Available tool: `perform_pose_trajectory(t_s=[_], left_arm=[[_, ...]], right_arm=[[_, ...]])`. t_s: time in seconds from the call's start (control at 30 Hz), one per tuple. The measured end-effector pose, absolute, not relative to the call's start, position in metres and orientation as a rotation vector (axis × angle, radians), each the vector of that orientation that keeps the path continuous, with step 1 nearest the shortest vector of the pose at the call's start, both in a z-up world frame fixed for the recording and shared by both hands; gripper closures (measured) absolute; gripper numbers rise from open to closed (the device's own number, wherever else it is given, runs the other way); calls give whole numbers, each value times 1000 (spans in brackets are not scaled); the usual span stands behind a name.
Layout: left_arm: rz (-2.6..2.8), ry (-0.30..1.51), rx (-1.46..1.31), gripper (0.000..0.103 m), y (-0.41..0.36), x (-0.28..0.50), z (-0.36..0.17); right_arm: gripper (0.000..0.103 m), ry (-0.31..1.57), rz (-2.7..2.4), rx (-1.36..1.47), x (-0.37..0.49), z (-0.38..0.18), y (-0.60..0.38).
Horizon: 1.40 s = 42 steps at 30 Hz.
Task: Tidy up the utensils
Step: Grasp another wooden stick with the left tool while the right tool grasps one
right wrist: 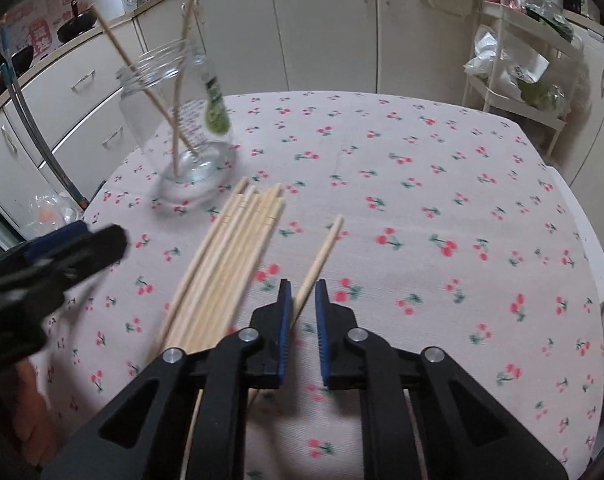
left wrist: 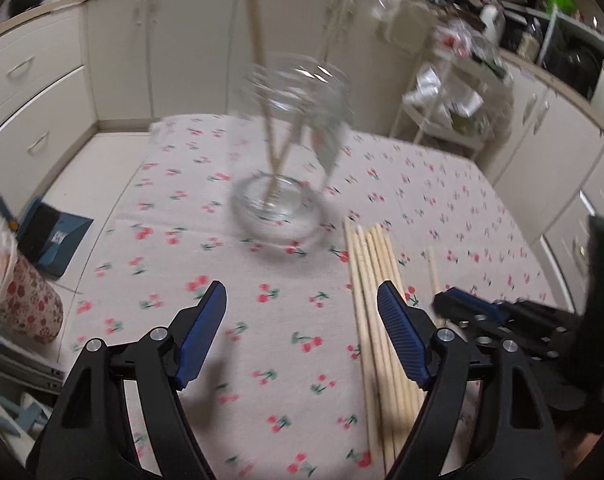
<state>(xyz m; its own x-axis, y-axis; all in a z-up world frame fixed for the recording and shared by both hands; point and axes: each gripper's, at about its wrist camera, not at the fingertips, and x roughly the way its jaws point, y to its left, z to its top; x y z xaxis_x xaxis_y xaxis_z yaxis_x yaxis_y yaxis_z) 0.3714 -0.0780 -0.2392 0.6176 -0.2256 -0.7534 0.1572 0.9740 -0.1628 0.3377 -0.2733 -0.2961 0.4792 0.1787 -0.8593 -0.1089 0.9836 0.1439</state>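
Note:
A clear glass jar [left wrist: 298, 132] stands on the cherry-print tablecloth [left wrist: 222, 240] with two wooden chopsticks leaning inside it; it also shows in the right wrist view [right wrist: 182, 120]. A bundle of several wooden chopsticks [left wrist: 376, 304] lies flat to the right of the jar, and shows in the right wrist view [right wrist: 226, 264]. A single chopstick [right wrist: 320, 256] lies apart, passing between the jaws of my right gripper [right wrist: 301, 292], which stand narrowly open around it. My left gripper [left wrist: 302, 300] is wide open and empty, just left of the bundle. The right gripper shows in the left wrist view [left wrist: 482, 316].
White cabinets [left wrist: 182, 40] with drawers surround the table. A white wire rack [right wrist: 522, 72] holding bags stands at the back right. A floral-covered container [left wrist: 26, 300] and a blue box [left wrist: 50, 240] sit on the floor at the left. The table's edge [right wrist: 582, 240] curves at the right.

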Motion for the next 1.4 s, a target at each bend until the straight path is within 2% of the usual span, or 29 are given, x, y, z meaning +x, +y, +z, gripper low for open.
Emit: perform_pose_trajectory(t_s=[0.4,0.5,0.57,0.63,0.67,0.83,0.97,1.03,1.1,1.13,1.17,1.4], left_arm=[[-181,959,98,30,-113,400,-268],[-171,950,115,43,-114,398,-267],[-170,950,112,68,-113,396,-264],[-158,966,90,81,-106,394,-262],[-161,977,73,82,-102,393,-261],[-174,1011,59,80,-95,401,-259],[-155,1006,86,58,-98,416,-259],[-151,1010,113,57,-103,426,-262],[-166,1004,119,64,-105,431,-262],[-178,1006,122,85,-106,432,-261],[-189,1013,121,97,-107,433,-260],[-224,1054,73,98,-92,418,-257]], right_arm=[[93,1041,193,146,334,-298,-311],[93,1042,206,152,335,-298,-309],[93,1042,216,153,335,-298,-307],[93,1046,233,160,335,-298,-306],[93,1050,236,156,335,-298,-305],[92,1068,228,166,340,-298,-308],[92,1070,227,155,342,-299,-307],[92,1067,227,149,342,-299,-306],[92,1062,237,143,341,-299,-306],[92,1063,247,143,341,-299,-304],[93,1063,263,146,340,-299,-303],[91,1072,264,153,342,-294,-303]])
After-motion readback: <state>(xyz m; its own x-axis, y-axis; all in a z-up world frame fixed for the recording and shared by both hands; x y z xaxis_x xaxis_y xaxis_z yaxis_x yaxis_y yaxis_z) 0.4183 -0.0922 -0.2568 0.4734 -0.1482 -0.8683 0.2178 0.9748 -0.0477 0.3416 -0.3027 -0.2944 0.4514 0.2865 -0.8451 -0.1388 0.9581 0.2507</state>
